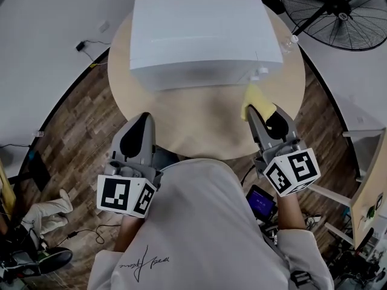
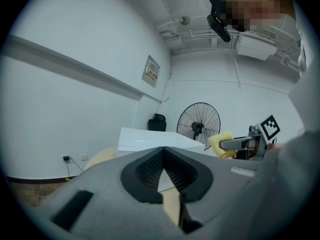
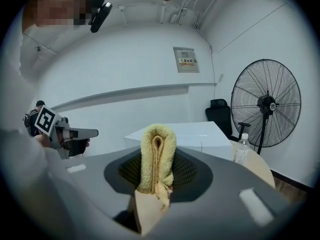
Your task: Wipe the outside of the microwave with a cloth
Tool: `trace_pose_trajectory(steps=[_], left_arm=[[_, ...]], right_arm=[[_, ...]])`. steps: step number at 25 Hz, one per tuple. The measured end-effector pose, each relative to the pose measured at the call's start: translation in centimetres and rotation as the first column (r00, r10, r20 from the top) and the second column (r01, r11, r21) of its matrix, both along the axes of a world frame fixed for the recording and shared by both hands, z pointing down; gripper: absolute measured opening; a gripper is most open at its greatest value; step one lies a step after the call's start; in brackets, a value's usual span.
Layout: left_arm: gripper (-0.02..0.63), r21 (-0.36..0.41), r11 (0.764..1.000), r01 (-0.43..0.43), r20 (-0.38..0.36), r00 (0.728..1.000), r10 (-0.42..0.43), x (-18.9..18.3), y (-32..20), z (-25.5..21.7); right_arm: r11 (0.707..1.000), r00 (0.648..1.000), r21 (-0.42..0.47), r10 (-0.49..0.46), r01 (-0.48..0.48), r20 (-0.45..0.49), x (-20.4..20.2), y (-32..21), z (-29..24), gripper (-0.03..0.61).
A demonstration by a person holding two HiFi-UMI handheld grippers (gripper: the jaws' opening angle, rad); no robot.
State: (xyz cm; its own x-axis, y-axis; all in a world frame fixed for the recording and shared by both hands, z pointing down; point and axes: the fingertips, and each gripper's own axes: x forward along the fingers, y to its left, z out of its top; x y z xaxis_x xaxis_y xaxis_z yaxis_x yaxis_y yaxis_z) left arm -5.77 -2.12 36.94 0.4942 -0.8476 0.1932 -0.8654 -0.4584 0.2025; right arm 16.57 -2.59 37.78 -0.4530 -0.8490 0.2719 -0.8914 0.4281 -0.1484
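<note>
Right claw is clamped tight on the cloth, jaws pinching a folded wad of yellow terry. The fabric looks soft, looped and fuzzy, and it is doubled over so a rounded hump stands up out of the jaws with a loose tail hanging below the pinch. That hump pokes forward toward the microwave, sitting just beside its front right lower corner; whether fabric meets metal there, I can't tell.

Over to the microwave: a plain white box with smooth, flat panels and crisp edges, sitting toward the far side of a round table with a pale, matte wood top.

Left claw hangs at the near edge of the table, well apart from the microwave. Its grey jaws are closed tip to tip, ribbed black pads facing each other, with nothing gripped between them.

Off the right rear corner stands a clear plastic bottle, and past it a black wire-cage fan stands on the dark plank floor.
</note>
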Motion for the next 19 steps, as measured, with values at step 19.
trace_pose_trajectory(steps=[19], left_arm=[[-0.009, -0.012, 1.000, -0.001, 0.016, 1.000, 0.001, 0.92, -0.88, 0.54]], right_arm=[[1.000, 1.000, -0.007, -0.015, 0.015, -0.002, 0.39, -0.80, 0.63, 0.130]])
